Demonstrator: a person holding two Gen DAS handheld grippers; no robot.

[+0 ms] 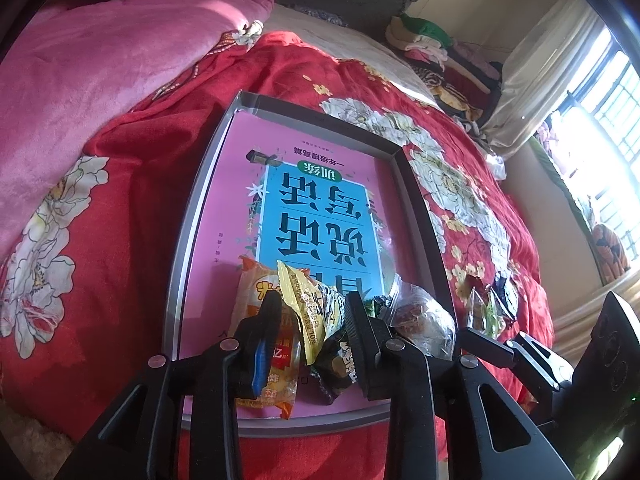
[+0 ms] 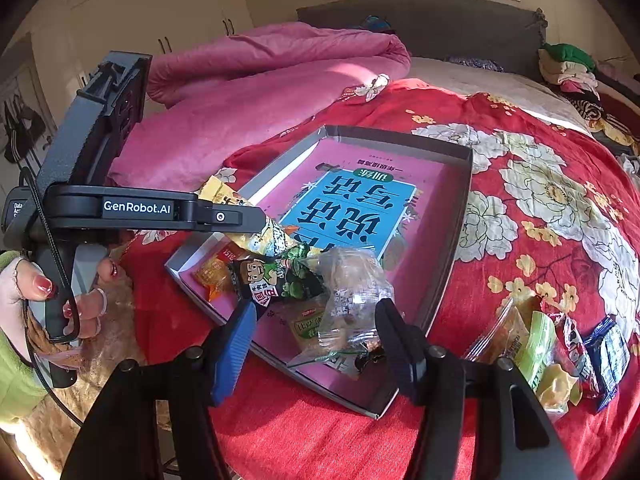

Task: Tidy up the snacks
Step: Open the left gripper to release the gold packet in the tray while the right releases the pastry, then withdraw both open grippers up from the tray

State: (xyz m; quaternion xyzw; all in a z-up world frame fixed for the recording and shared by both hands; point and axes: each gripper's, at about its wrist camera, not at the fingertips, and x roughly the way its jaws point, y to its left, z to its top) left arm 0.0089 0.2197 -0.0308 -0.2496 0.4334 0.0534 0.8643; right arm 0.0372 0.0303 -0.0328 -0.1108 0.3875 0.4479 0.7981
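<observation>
Left wrist view: the left tongs (image 1: 310,312) are pinching a yellow snack packet (image 1: 298,308) above the near end of the grey box lid (image 1: 188,216), which lies on the red floral quilt (image 1: 120,200) and serves as a collecting tray; a pink book (image 1: 320,200) lines its bottom. The packet hangs over an orange packet (image 1: 256,292) and a dark cartoon packet (image 2: 268,280) already inside, so this looks like a drop-off.

The right tongs (image 2: 314,328) are spread wide around a clear bag (image 2: 352,292) at the lid's near edge, touching nothing that I can make out, probably ready to take or settle it. Loose snacks (image 2: 552,348) wait on the quilt just right of the lid. The tongs hide the lid's near rim, and the clear bag's contents stay blurred.
</observation>
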